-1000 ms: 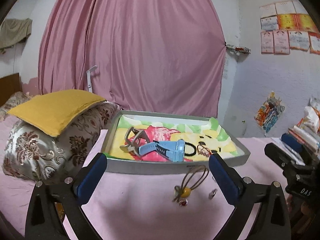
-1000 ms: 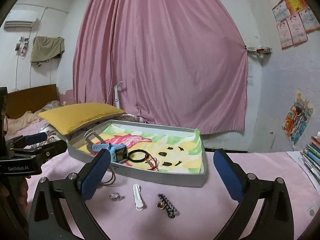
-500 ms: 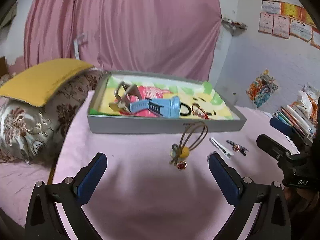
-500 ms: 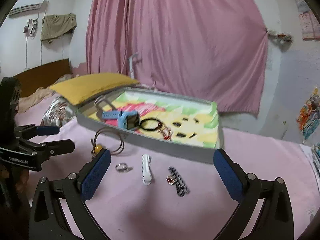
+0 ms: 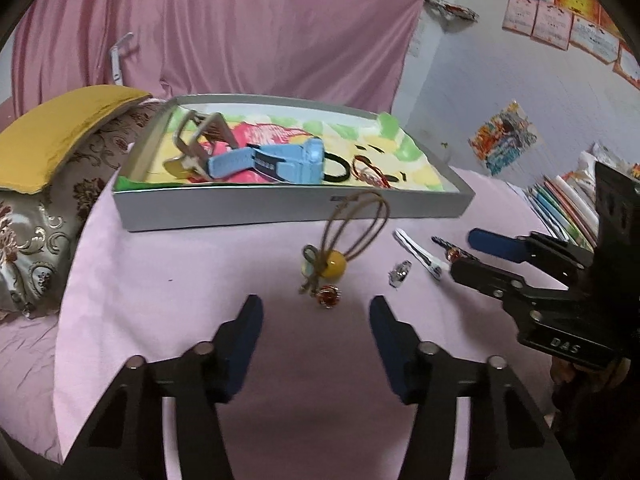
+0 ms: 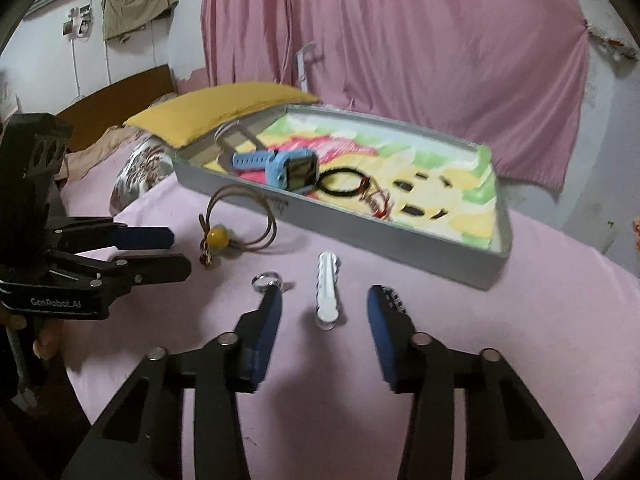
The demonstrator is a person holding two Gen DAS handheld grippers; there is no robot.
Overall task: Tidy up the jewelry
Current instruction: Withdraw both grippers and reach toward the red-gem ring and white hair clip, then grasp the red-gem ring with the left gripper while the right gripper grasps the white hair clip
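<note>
A grey tray with a cartoon lining holds a blue watch, a black hair band and a red bracelet. On the pink cloth in front lie a cord loop with a yellow bead, a small red-stone ring, a silver ring, a white hair clip and a dark beaded clip. My left gripper is open just short of the red-stone ring. My right gripper is open with the white clip between its fingers.
A yellow cushion on a patterned pillow lies left of the tray. A stack of books sits at the right. A pink curtain hangs behind. The pink cloth drops off at its left edge.
Both grippers have tilted down and moved in toward the loose pieces on the cloth. Both pairs of fingers have narrowed their gap but stay open.
</note>
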